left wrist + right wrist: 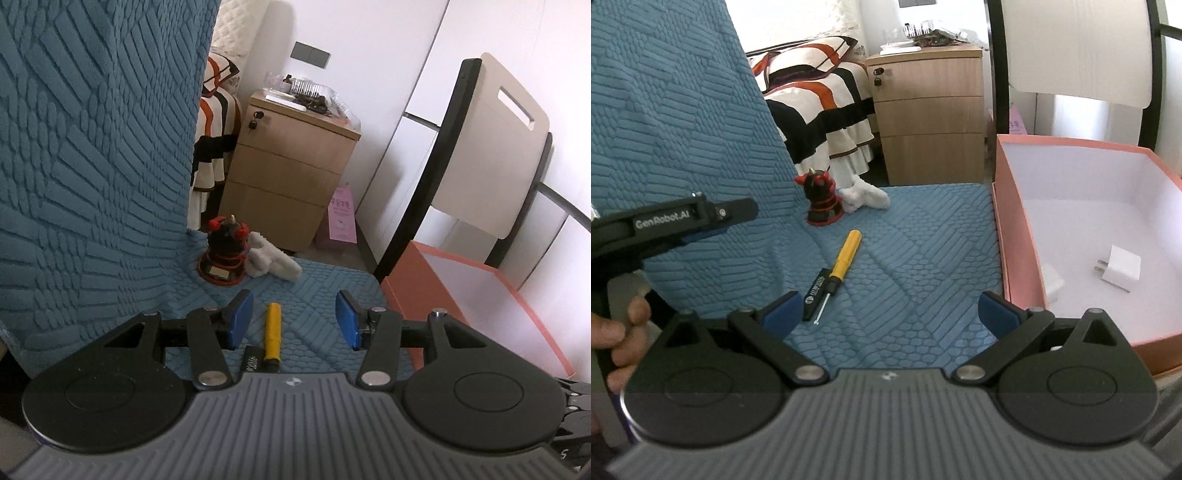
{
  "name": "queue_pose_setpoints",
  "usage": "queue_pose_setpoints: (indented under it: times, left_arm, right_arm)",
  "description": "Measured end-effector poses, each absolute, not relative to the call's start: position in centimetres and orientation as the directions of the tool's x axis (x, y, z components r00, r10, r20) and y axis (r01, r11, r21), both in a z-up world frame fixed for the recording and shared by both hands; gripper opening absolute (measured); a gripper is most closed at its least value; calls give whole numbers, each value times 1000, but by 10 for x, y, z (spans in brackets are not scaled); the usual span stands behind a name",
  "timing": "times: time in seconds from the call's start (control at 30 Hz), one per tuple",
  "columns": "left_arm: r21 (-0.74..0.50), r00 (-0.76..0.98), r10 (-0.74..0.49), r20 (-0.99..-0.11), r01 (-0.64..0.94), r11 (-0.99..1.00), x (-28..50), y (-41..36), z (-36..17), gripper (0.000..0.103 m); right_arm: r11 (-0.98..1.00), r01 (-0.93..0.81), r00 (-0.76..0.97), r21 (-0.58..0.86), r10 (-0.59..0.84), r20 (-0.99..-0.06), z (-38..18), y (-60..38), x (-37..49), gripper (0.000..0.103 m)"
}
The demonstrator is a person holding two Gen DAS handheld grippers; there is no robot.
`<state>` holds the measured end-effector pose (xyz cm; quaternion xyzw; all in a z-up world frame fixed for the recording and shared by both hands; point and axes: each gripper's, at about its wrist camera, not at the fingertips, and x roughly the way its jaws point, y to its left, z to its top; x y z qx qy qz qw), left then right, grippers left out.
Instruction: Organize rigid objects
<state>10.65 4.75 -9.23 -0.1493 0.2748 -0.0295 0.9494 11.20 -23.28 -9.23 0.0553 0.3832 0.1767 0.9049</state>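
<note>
Left wrist view: the left gripper [294, 319] hangs with jaws parted and empty over the blue quilted cover [314, 291]; the yellow-handled screwdriver [272, 329] lies on the cover between and below the blue pads, untouched; right wrist view: the right gripper [886, 312] stands wide apart, holding nothing, above the same cover, beside the pink box [1004, 229].

Likely hazards, as judged: the screwdriver is slim and round, so pads closing off-centre could roll it aside on the soft, ridged fabric; the black strip [814, 295] touching its shaft could be pinched along with it; the thin shaft tip could snag the quilting on lifting; the box wall stands near the right gripper and could be knocked.

Count: one screwdriver; one black strip; one red-and-black figurine [822, 201]; one white plush item [866, 195] just beside it; two white chargers inside the box, one [1121, 267] in full view, one [1052, 282] partly hidden by the wall; one box.
</note>
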Motion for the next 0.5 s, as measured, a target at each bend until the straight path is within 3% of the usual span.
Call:
queue_pose_setpoints:
  times: [0.07, 0.13, 0.3, 0.5]
  left_arm:
    - [-296, 845, -140, -516, -22, 955, 113, 50, -96, 56]
    - [-300, 841, -143, -522, -24, 954, 120, 54, -98, 65]
    - [-330, 824, -169, -540, -22, 944, 143, 67, -105, 65]
    - [-265, 807, -153, -571, -4, 964, 169, 67, -114, 66]
  right_arm:
    - [927, -280, 637, 248, 373, -675, -97, -229, 117, 103]
    - [920, -284, 630, 272, 392, -670, -101, -226, 123, 103]
    - [911, -301, 621, 283, 412, -667, -107, -213, 138, 103]
    - [895, -338, 595, 291, 443, -671, -112, -195, 159, 98]
